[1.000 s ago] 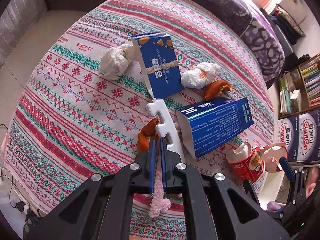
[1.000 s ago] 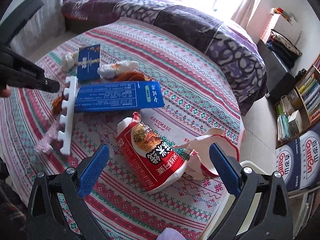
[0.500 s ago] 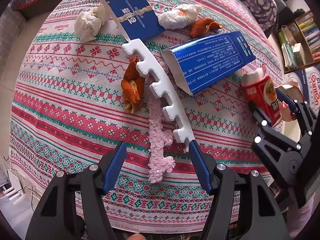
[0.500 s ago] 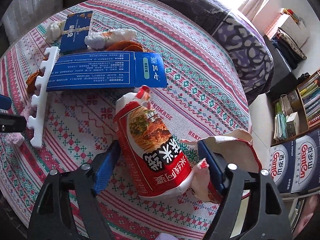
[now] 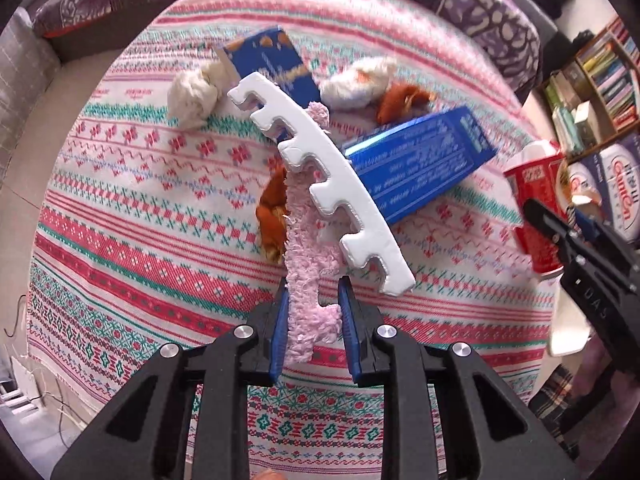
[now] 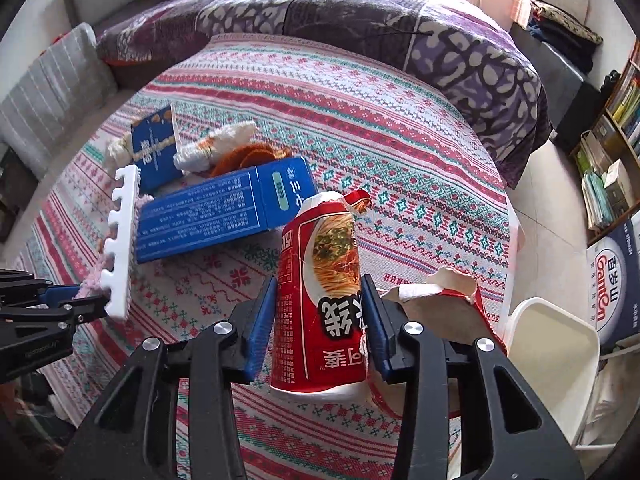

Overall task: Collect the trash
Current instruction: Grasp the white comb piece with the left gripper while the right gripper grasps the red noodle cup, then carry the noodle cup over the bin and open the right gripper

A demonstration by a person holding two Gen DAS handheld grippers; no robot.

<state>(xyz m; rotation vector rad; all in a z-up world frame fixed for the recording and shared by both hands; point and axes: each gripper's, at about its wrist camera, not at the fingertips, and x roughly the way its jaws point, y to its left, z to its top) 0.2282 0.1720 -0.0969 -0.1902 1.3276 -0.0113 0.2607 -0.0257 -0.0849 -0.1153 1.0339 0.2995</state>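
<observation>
My left gripper [image 5: 312,312] has just closed on the pink fuzzy strip [image 5: 306,240], pads pinching its near end; half a second back those jaws stood wide over it; the white foam comb piece [image 5: 320,184] rides up with the strip, apparently stuck to it, clear of the tablecloth [image 5: 120,220]; my right gripper [image 6: 320,320] has been closing too, and now squeezes the red noodle packet [image 6: 320,288] on both sides, packet tilted upright off the cloth; so two bits of trash are in hand at once; white bin [image 6: 552,344] sits just right of the packet, likely next stop; blue boxes [image 6: 224,208], tissues and orange peel remain on the cloth.
</observation>
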